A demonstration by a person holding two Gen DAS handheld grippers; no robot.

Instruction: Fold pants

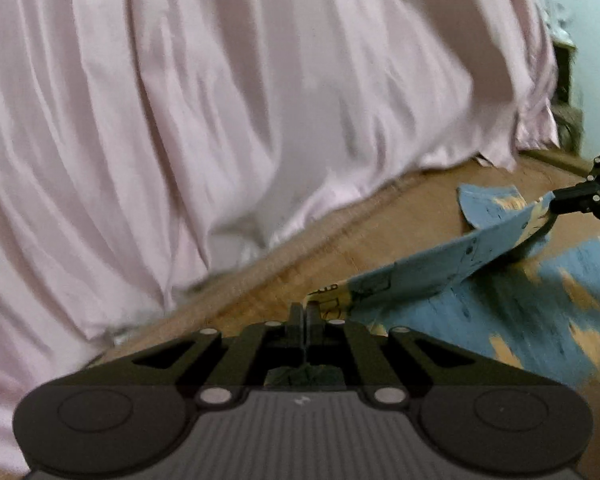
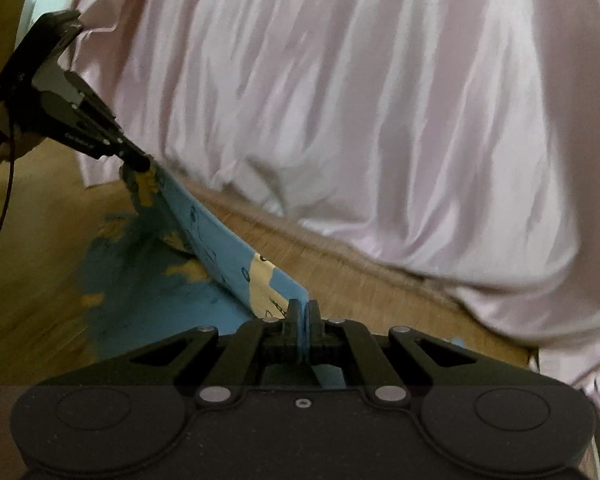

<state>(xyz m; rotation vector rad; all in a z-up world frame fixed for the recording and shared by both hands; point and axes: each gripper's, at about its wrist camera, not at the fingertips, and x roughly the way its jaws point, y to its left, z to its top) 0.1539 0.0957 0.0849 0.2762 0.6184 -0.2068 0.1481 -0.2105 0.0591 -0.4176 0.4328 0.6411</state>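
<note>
A: What do the pants (image 2: 224, 240) look like?
B: Light blue fabric with yellow patches and small dark line drawings.
A: How do they lie?
B: One edge is lifted and stretched taut in the air; the rest lies blurred on the brown surface below.

Ahead of my claws hangs a pale pink curtain (image 1: 220, 120), a thin cloth with a soft satin sheen. The pants (image 2: 220, 240) pinched in my right gripper (image 2: 303, 308) are matt blue printed cloth, smooth. Both claws, the left gripper (image 1: 306, 312) too, look like matt black plastic with dull metal rivets. Below them the floor (image 2: 360, 280) is wood-grained, low gloss.
</note>
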